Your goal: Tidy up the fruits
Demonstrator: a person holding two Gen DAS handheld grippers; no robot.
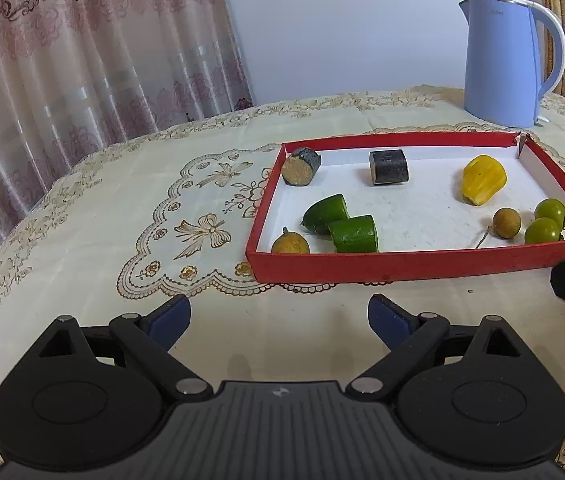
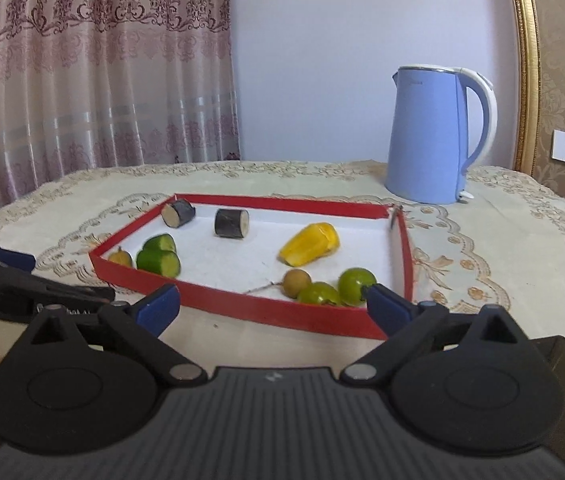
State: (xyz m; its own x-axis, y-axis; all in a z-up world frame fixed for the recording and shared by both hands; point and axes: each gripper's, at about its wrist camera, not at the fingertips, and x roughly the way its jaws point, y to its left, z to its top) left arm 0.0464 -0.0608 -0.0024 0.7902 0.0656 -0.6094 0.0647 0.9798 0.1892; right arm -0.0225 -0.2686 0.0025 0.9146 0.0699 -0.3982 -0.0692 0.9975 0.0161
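A red-walled tray point(image 1: 402, 266) point(image 2: 242, 304) with a white floor lies on the table. In it are two dark cut pieces point(image 1: 301, 166) point(image 1: 389, 167), two green cucumber pieces point(image 1: 326, 212) point(image 1: 353, 234), a yellow pepper piece point(image 1: 483, 179) point(image 2: 311, 243), two brown longans point(image 1: 290, 245) point(image 1: 506, 222) and two green tomatoes point(image 1: 550, 210) point(image 1: 542, 231). My left gripper point(image 1: 278, 316) is open and empty, just short of the tray's near wall. My right gripper point(image 2: 272, 300) is open and empty at the tray's near right corner, close to the tomatoes point(image 2: 356, 282).
A light blue electric kettle point(image 1: 502, 60) point(image 2: 434, 136) stands behind the tray at the back right. An embroidered cream tablecloth point(image 1: 142, 208) covers the table. Curtains hang at the left. The left gripper's body point(image 2: 22, 292) shows at the right wrist view's left edge.
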